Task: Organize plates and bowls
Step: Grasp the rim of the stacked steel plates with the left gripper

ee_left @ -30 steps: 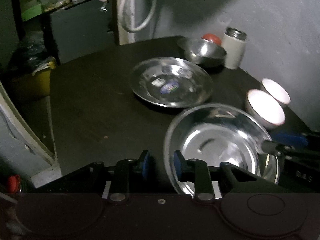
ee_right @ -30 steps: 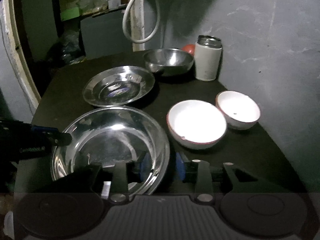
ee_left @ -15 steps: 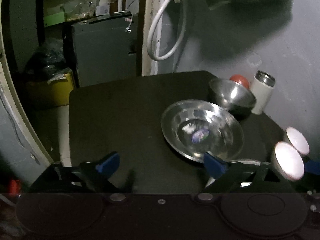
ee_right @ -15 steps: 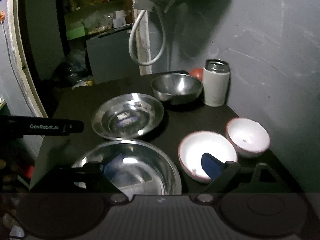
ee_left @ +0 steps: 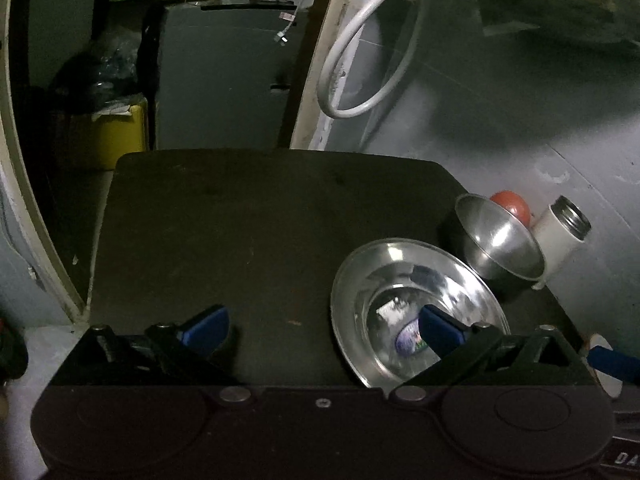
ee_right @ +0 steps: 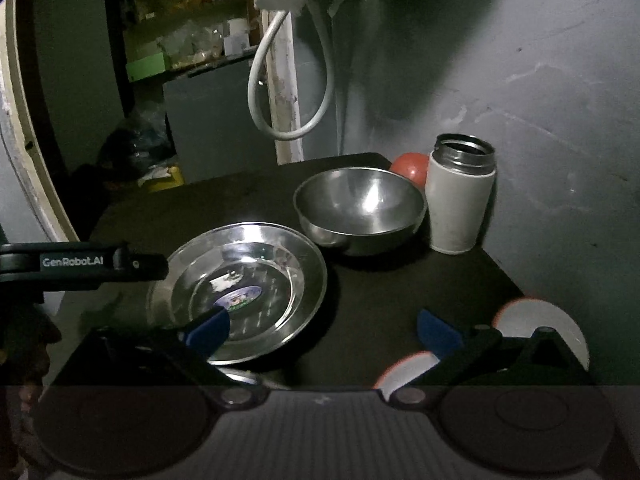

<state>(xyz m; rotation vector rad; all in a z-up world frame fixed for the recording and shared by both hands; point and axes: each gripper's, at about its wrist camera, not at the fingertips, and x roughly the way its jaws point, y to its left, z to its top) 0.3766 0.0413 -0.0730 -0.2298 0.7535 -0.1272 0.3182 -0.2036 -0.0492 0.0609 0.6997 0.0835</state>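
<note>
A shallow steel plate (ee_left: 412, 300) (ee_right: 256, 276) with a sticker in its middle lies on the black table (ee_left: 240, 220). Behind it stands a deep steel bowl (ee_left: 500, 240) (ee_right: 360, 204). Two white bowls (ee_right: 536, 320) sit at the right, partly hidden by my right gripper; only the rim of the nearer white bowl (ee_right: 404, 372) shows. A sliver of another steel rim (ee_right: 240, 376) shows at the bottom of the right wrist view. My left gripper (ee_left: 320, 330) hangs open above the table, left of the plate. My right gripper (ee_right: 322, 328) is open too, holding nothing.
A white flask (ee_right: 460, 200) (ee_left: 564, 228) and a red ball (ee_right: 410, 166) stand at the back right by the grey wall. A white hose loop (ee_right: 288, 80) hangs behind the table. A yellow bin (ee_left: 116, 136) sits beyond the far left corner.
Both grippers have opened wide and risen back from the large steel bowl, which has dropped almost out of both views. The cameras now look further across the table.
</note>
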